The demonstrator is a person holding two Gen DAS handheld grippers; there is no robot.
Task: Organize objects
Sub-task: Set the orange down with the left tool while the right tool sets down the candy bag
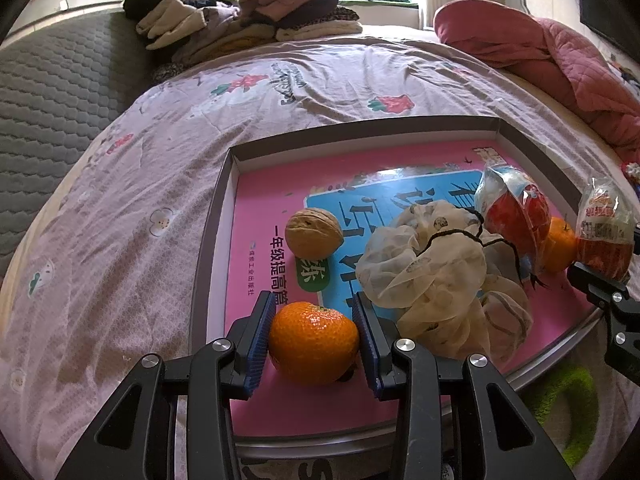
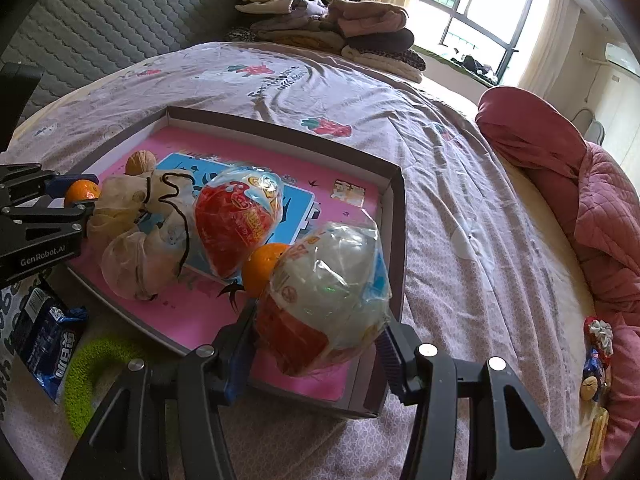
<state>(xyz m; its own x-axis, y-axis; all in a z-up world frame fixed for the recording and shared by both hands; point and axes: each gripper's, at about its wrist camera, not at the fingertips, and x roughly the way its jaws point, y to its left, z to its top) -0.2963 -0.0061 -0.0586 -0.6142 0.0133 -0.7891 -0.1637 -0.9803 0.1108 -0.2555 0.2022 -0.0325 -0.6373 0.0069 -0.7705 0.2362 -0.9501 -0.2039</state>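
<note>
My left gripper (image 1: 316, 336) is shut on an orange tangerine (image 1: 314, 342), low over the pink book lying in the shallow grey tray (image 1: 216, 216). A walnut (image 1: 314, 232) sits just beyond it, and a cream mesh drawstring pouch (image 1: 436, 280) lies to the right. My right gripper (image 2: 320, 324) is shut on a plastic-wrapped red-and-white egg toy (image 2: 328, 292) above the tray's near right corner (image 2: 394, 248). A second wrapped egg toy (image 2: 240, 220) and a second tangerine (image 2: 264, 266) rest in the tray. In the right wrist view the left gripper (image 2: 76, 200) shows at the left edge.
The tray lies on a bed with a lilac printed sheet (image 1: 140, 220). A green fuzzy ring (image 2: 90, 372) and a blue snack packet (image 2: 48, 340) lie by the tray's near side. A pink quilt (image 2: 560, 184) is at the right, folded clothes (image 2: 332, 28) far behind, small trinkets (image 2: 596, 360) at right.
</note>
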